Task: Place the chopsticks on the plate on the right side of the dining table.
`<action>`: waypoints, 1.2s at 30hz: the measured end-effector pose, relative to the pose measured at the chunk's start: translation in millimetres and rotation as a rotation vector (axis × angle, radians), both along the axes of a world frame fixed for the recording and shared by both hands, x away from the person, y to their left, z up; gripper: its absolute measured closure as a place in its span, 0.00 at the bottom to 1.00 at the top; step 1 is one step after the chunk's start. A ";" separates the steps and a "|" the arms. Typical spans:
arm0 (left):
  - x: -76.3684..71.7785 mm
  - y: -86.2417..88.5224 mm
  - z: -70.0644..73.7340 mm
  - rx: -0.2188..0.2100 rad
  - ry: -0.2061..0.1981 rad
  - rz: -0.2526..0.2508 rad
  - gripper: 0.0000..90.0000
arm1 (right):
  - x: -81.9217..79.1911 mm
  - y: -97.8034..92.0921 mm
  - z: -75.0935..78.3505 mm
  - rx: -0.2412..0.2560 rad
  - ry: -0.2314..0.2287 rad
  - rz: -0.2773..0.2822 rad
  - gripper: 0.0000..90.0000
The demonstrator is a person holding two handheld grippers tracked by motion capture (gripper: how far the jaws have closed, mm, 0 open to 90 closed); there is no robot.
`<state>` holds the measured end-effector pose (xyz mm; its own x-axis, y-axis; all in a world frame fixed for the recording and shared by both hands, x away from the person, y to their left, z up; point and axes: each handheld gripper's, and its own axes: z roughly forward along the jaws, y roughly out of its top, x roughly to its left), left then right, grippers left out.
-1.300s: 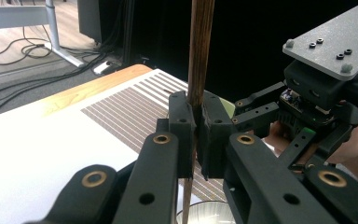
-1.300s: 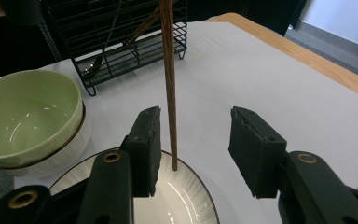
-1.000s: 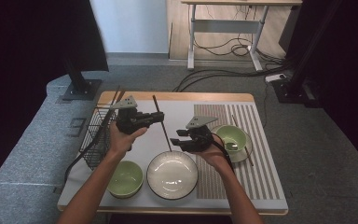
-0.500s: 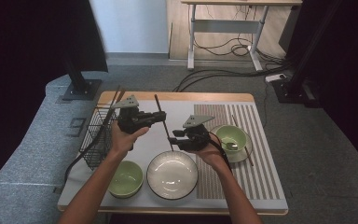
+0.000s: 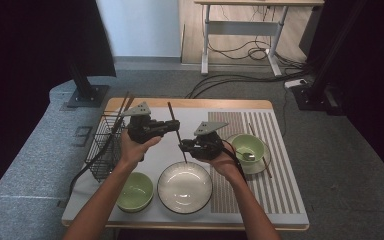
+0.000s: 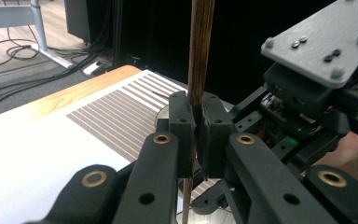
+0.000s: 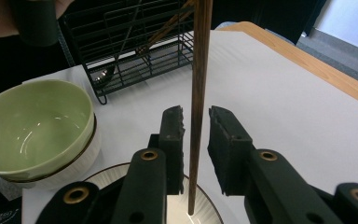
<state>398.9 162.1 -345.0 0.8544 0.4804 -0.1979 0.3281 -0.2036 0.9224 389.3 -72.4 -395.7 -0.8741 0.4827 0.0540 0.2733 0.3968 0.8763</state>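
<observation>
A dark wooden chopstick (image 5: 176, 131) hangs tilted above the table, its lower tip over the rim of the white bowl (image 5: 185, 186). My left gripper (image 5: 172, 125) is shut on the chopstick (image 6: 199, 51) at mid-length, pads pressed on both sides (image 6: 198, 114). My right gripper (image 5: 185, 146) sits lower on the same stick. In the right gripper view the chopstick (image 7: 199, 70) passes between that gripper's (image 7: 196, 123) parted pads, close to the left pad, and the jaws are open.
A green bowl (image 5: 136, 191) stands at the front left. A black wire basket (image 5: 102, 147) holding chopsticks is at the left edge. Another green bowl with a spoon (image 5: 249, 148) sits on the striped mat (image 5: 275, 185), with a loose chopstick (image 5: 266, 167) beside it.
My right gripper has crept a little left and up, closing in around the lower part of the chopstick. The left gripper has held the stick almost still.
</observation>
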 end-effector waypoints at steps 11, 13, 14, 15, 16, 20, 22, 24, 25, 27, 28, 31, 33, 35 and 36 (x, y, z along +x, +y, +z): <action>0.0 -4.1 -2.1 0.009 0.005 -0.014 0.94 | 1.8 0.4 3.1 -0.001 0.008 0.003 0.94; -0.2 -4.7 -1.6 0.012 0.004 -0.015 0.94 | 2.3 0.5 3.6 -0.002 0.013 0.008 0.94; -0.2 -4.8 -1.6 0.012 0.004 -0.016 0.94 | 2.3 0.5 3.7 -0.002 0.016 0.009 0.94; 0.2 -4.8 -1.7 0.013 0.005 -0.018 0.94 | 2.3 0.5 3.8 -0.002 0.017 0.008 0.94; 0.3 -4.8 -1.9 0.014 0.004 -0.015 0.94 | 2.3 0.5 3.8 -0.002 0.018 0.007 0.94; -0.3 -4.9 -2.2 0.013 -0.002 -0.019 0.89 | 2.5 -0.3 3.8 -0.001 0.029 0.003 0.94; -1.7 -3.3 -2.0 0.019 -0.016 -0.019 0.84 | 3.3 -2.0 3.8 0.000 0.033 -0.009 0.94; -2.3 -0.2 -1.8 0.017 -0.023 -0.017 0.81 | 4.7 -5.0 3.7 0.006 0.035 -0.021 0.94; -2.5 1.2 -2.0 0.013 -0.019 -0.016 0.80 | 5.5 -6.8 4.0 0.005 0.036 -0.025 0.94; -2.8 5.1 -3.0 0.013 -0.015 -0.011 0.79 | 6.7 -11.6 5.5 0.009 0.039 -0.035 0.94; -2.8 7.1 -3.8 0.014 -0.014 -0.008 0.79 | 7.2 -13.5 6.1 0.014 0.040 -0.039 0.94; -2.9 12.9 -7.4 0.010 -0.003 -0.005 0.78 | 7.9 -20.4 8.8 0.014 0.042 -0.058 0.94; -3.0 15.9 -10.6 0.016 0.003 -0.003 0.77 | 8.1 -22.9 10.0 0.016 0.039 -0.065 0.94; -3.0 18.4 -13.9 0.018 0.010 -0.003 0.77 | 8.5 -24.7 11.0 0.020 0.038 -0.070 0.94; -3.0 19.4 -15.5 0.019 0.013 -0.006 0.77 | 8.6 -25.0 11.5 0.021 0.037 -0.075 0.94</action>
<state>395.9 181.5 -360.5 0.8547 0.4794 -0.1994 0.3386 -0.2233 0.9141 397.9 -97.4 -384.2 -0.8328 0.5452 0.0959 0.3335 0.3559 0.8730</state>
